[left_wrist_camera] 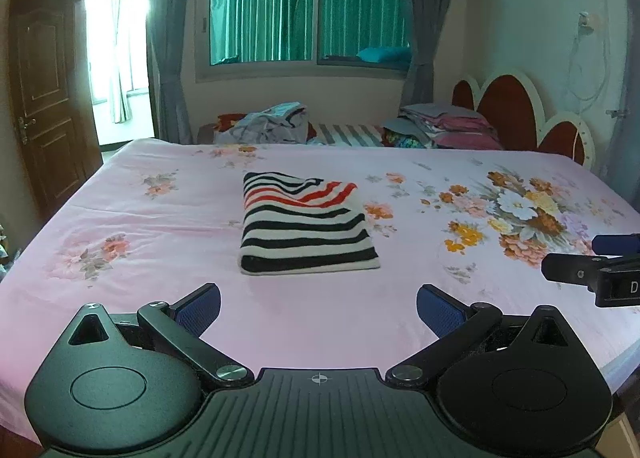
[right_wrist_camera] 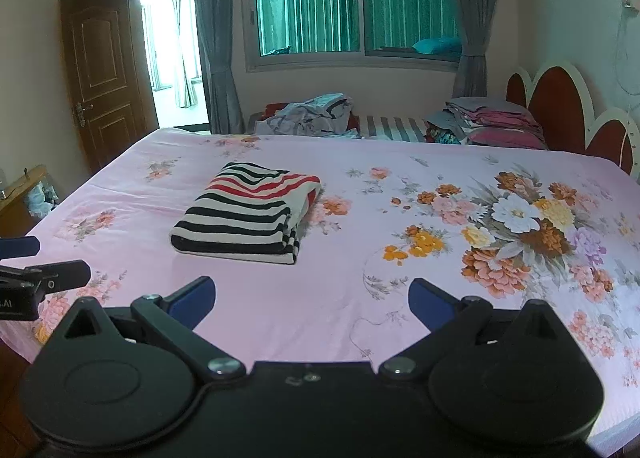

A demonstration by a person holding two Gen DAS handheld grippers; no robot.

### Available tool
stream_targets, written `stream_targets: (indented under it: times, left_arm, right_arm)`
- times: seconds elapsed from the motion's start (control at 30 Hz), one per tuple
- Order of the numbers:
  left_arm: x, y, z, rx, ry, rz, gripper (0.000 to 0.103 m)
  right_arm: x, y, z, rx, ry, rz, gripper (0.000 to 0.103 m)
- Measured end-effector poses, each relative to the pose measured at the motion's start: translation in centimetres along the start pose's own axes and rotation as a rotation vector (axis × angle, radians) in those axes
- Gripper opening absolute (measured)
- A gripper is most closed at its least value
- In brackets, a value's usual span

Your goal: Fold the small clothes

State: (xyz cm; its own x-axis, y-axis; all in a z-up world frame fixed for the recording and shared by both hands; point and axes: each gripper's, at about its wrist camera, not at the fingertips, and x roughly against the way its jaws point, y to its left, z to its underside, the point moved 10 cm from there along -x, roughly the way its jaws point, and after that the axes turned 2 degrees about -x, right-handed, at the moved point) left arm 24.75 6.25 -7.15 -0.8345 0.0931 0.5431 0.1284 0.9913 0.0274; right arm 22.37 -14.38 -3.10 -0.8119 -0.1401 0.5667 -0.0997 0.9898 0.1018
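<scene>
A bed [left_wrist_camera: 168,258] under a pink floral sheet fills both wrist views and serves as my folding surface, its near half bare so cloth can be spread flat. Along its far edge, below the window [left_wrist_camera: 300,13], I see a loose heap of unfolded clothes [left_wrist_camera: 272,123] and, nearer the red scalloped headboard [left_wrist_camera: 508,105], a neater stack of folded laundry [left_wrist_camera: 448,123]; I judge these to be supply and finished piles, kept well apart from the work area. Mid-bed lies the striped garment [left_wrist_camera: 306,223], black, white and red, already folded into a compact rectangle and resting untouched. I hold the left claw [left_wrist_camera: 318,310] low over the near edge, released, jaws spread wide and gripping nothing. The right claw [right_wrist_camera: 312,304] sits beside it, likewise released and empty. Both point at the garment from a distance, which suggests to me that this piece is done.
</scene>
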Motion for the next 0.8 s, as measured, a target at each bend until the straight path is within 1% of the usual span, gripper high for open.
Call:
stream_targets:
  times: [0.33, 0.8]
  left_arm:
    - [-0.13, 0.55, -0.06, 0.0, -0.005, -0.015, 0.103]
    - [-0.11, 0.67, -0.14, -0.001, -0.009, -0.017, 0.103]
  right_arm:
    - [-0.57, 0.8, -0.36, 0.006, 0.002, -0.012, 0.103]
    - [-0.74, 1.0, -0.52, 0.009, 0.003, -0.011, 0.103]
